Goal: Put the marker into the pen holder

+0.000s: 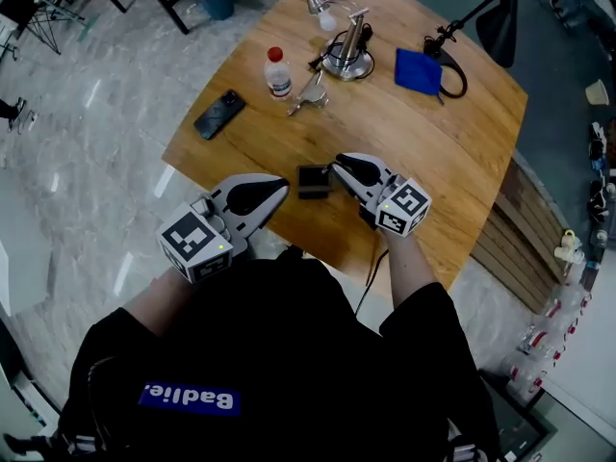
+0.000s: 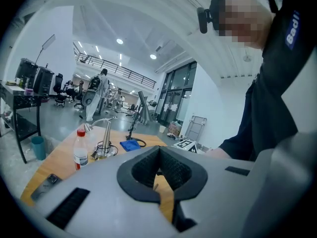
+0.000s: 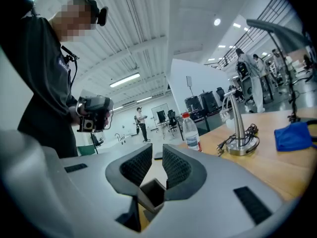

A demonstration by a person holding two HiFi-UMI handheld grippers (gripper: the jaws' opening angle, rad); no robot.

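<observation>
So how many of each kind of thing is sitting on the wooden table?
Water bottle: 1
Phone: 1
Lamp with its cord: 1
Blue cloth: 1
Black cable: 1
Pen holder: 1
Total: 6

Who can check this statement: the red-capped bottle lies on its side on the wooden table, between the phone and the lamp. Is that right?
Not quite. The head view shows the red-capped bottle standing upright, not on its side. It is on the wooden table, between the phone and the lamp.

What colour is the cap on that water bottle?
Red. The cap shows best in the left gripper view.
</observation>
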